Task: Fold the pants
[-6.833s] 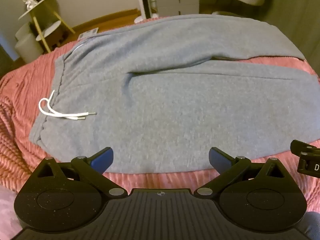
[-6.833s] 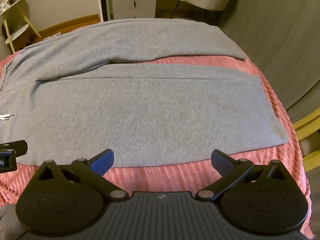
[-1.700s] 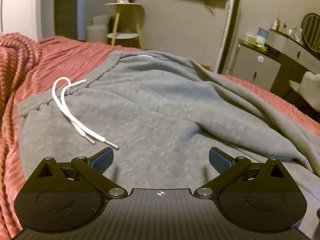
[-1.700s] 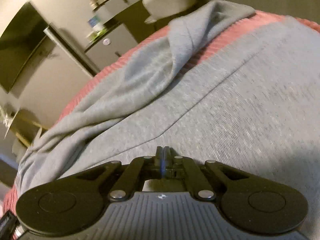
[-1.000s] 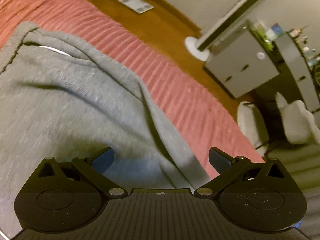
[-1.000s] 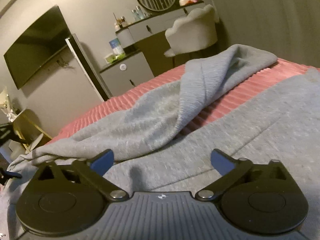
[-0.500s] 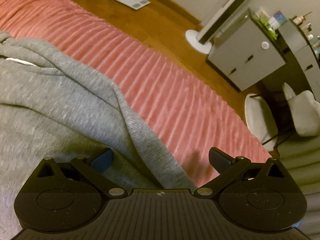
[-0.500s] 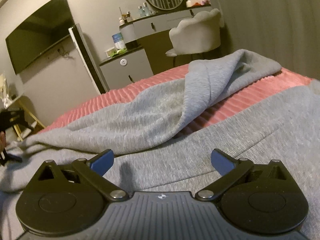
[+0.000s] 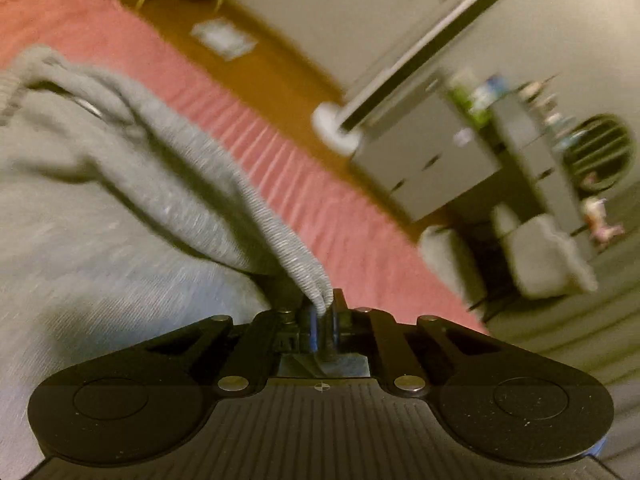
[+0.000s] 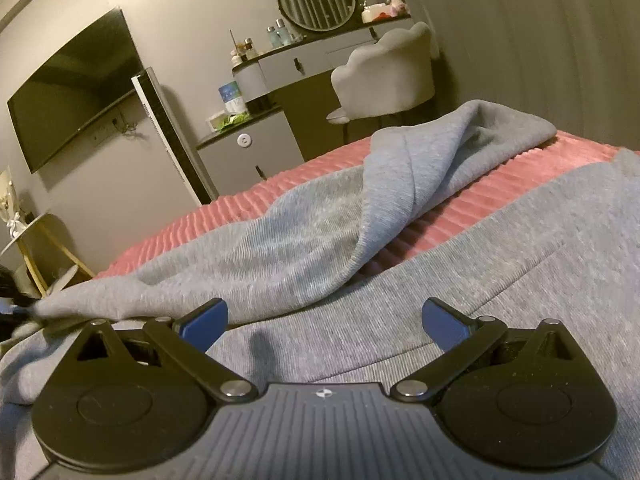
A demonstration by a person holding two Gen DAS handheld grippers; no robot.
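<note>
Pants (image 9: 120, 208) edge pinched in left tool (image 9: 324, 312); right tool (image 10: 324, 320) spread, low over fabric.

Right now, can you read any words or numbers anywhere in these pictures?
No readable text in either view.
The small blue-and-white box on the grey cabinet: print too small to read.
The clear bottles on the vanity: labels too small.
The flat white thing on the wooden floor: blurred by motion.
The grey sweatpants show no label.

Dim, warm indoor light; the left wrist view is smeared by motion blur; the right wrist view is sharper; fisheye bending and dark corners throughout.
</note>
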